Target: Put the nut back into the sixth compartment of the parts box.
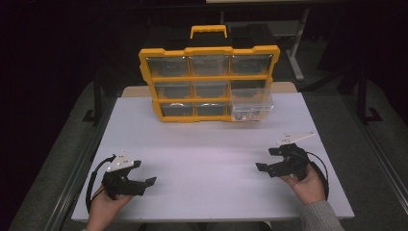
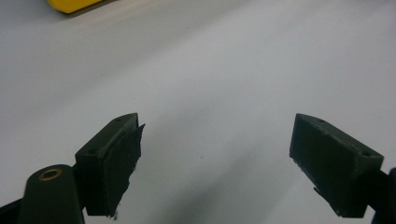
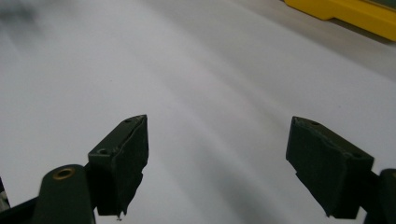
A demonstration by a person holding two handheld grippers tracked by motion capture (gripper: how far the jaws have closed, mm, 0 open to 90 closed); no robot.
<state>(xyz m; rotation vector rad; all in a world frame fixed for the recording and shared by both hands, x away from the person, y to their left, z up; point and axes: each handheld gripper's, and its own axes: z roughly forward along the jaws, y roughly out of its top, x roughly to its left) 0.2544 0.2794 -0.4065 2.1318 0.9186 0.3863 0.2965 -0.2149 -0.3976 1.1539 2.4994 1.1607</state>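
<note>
Organizer case upright at table's far edge, lower-right clear drawer pulled out; left gripper and right gripper wide, empty, near. Risk: drawer tugged free, spilling

From my station I see a table topped in smooth, matt white laminate with a faint sheen, and on it an organiser case framed in glossy yellow plastic, its drawers of clear, shiny plastic, one clear drawer pulled partway out. My left tongs and right tongs look like matt black plastic, their inner pads a dull, rubbery layer with ragged edges, and a small brass-coloured metal ring gleams at a pivot. A knitted grey sleeve shows at my right wrist.
</note>
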